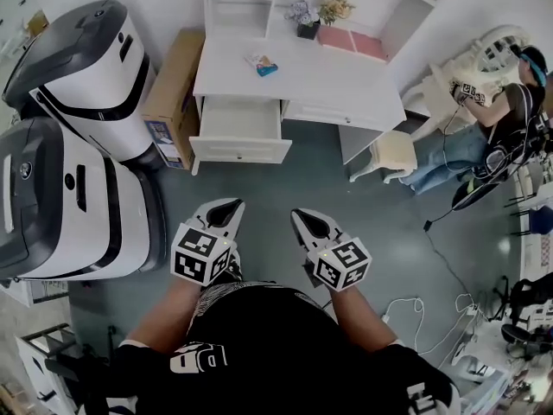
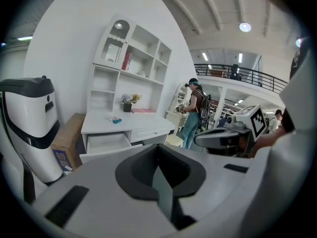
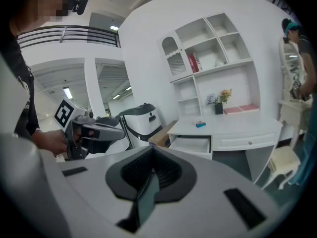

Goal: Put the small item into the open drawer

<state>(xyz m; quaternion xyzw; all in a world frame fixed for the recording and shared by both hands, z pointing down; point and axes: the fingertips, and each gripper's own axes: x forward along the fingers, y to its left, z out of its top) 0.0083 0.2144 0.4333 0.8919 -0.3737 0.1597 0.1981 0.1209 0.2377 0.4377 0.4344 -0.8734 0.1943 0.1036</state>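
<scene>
The approach is judged to be the step in hand: nothing is held and the desk is not yet reached. The left gripper point(image 1: 226, 206) and the right gripper point(image 1: 304, 218) are held side by side above the grey-green floor point(image 1: 285, 175), well apart from the white wooden desk point(image 1: 346, 83). The fingers of both are pressed together, with nothing between them.

The small blue-and-white item point(image 1: 263, 66) is seen lying on the desk top, behind the open white drawer point(image 1: 240, 151) and slightly to its right. The drawer is pulled out at the desk's left end and appears empty.

For the next move, it is judged that one gripper must be carried forward to the desk top, its fingers spread and then closed on the item. The item looks low and flat, so a grip close to the surface would be called for.

Open floor is seen between the grippers and the desk. The way is bounded on the left by two large white-and-dark-grey machines point(image 1: 82, 188) and by a brown cardboard box point(image 1: 173, 93) just beside the drawer. On the right it is bounded by a small cream stool point(image 1: 393, 152). The protruding drawer front is the nearest edge to be cleared. Room behind the item is limited by the white shelf unit point(image 1: 242, 7).
</scene>
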